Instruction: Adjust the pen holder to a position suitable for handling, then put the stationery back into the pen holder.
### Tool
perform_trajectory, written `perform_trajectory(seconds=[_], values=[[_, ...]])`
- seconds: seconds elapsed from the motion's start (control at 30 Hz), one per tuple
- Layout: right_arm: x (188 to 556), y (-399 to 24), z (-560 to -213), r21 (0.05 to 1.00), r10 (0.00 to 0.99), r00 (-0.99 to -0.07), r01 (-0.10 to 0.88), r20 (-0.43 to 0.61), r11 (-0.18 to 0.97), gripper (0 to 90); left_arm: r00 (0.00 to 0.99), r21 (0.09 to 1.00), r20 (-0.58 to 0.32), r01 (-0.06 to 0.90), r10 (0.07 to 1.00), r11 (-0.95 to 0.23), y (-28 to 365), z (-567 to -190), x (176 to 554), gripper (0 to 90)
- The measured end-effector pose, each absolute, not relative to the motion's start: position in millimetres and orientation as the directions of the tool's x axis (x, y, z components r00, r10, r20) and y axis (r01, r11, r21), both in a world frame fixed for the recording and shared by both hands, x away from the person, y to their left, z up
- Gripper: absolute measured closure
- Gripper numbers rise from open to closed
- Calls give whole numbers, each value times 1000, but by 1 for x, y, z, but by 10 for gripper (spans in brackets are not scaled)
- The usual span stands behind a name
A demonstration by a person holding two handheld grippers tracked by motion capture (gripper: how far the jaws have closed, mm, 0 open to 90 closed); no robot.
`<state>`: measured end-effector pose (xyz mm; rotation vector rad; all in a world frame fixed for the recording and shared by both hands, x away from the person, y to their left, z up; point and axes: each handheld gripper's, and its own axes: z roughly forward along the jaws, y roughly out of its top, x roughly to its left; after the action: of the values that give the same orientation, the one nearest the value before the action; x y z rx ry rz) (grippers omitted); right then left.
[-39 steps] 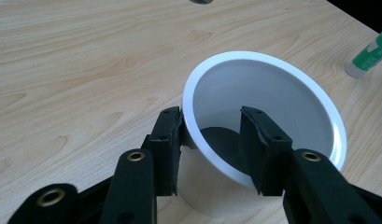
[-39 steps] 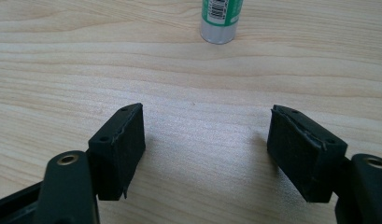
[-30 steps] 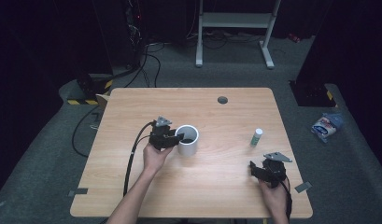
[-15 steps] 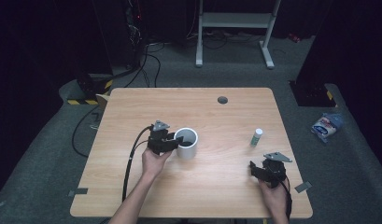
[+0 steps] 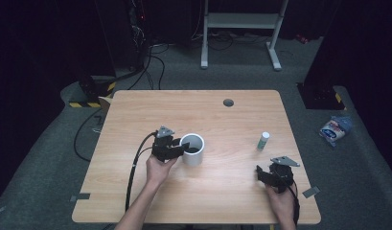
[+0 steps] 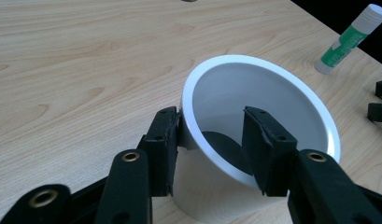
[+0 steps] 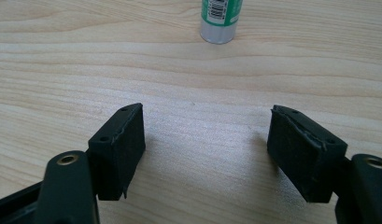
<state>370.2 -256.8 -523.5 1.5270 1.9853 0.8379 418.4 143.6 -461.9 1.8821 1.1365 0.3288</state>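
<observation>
White cup (image 5: 193, 148), upright, mid-table

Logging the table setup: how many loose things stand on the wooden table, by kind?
White round plastic cup: 1
White-capped green-labelled glue stick: 1
Total: 2

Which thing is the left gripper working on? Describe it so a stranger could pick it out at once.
On the wooden table, look left of centre, just ahead of the left gripper. There stands a white cup, upright and open-topped, its wall between the jaws, which have just been opening. The only other loose item, a slim green-and-white glue stick, stands far to the right.
</observation>
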Motion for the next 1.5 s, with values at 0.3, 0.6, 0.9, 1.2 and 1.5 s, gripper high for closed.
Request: perform_trajectory(seconds=[0.3,0.6,0.9,1.2,1.5], values=[[370,-257,-523,725,968,-249,664,-16,183,276,554,800,-205,570,807,-187,143,-464,417,425],[370,-256,-523,724,970,-245,666,-14,178,276,554,824,-244,551,796,-131,154,-459,414,342],[370,-257,-524,725,969,-246,665,-16,181,276,516,862,-233,502,824,-70,182,-453,394,329],[370,-256,-523,724,969,-246,666,-15,180,276,452,865,-253,502,856,-9,215,-454,382,329],[370,-256,-524,724,969,-245,666,-15,179,276,417,864,-241,504,877,-2,230,-458,376,326]])
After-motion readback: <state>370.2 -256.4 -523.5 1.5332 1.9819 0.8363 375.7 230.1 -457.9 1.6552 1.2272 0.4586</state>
